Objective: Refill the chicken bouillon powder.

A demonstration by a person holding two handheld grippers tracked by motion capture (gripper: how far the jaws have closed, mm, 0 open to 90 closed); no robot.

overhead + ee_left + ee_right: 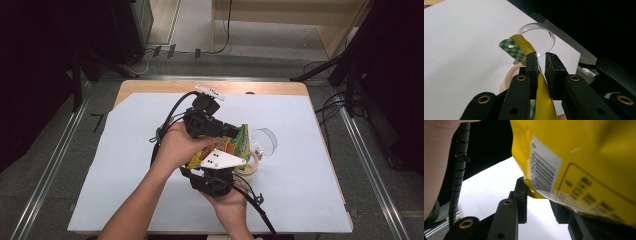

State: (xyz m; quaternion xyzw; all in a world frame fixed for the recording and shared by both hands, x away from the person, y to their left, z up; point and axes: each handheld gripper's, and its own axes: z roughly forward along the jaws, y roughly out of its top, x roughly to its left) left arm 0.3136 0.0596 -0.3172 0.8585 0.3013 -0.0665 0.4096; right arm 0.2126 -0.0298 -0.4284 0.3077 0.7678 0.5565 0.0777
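- Yellow snack bag (232, 146) held above the worktop (125, 165), between both grippers, near its middle.
- Left gripper (540, 65): fingers pinching the bag's green-checked top edge.
- Right gripper (541, 200): fingers around the bag's bottom seam; can't tell whether they press it.
- Tape roll (248, 166) and clear round lid (265, 141) lie just beside.

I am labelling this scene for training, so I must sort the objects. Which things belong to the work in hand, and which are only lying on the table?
In the work:
- yellow snack bag, held between both grippers
- left gripper, pinching the bag's top edge
- right gripper, at the bag's lower corner

Lying about:
- clear round dish
- roll of tape
- white sheet
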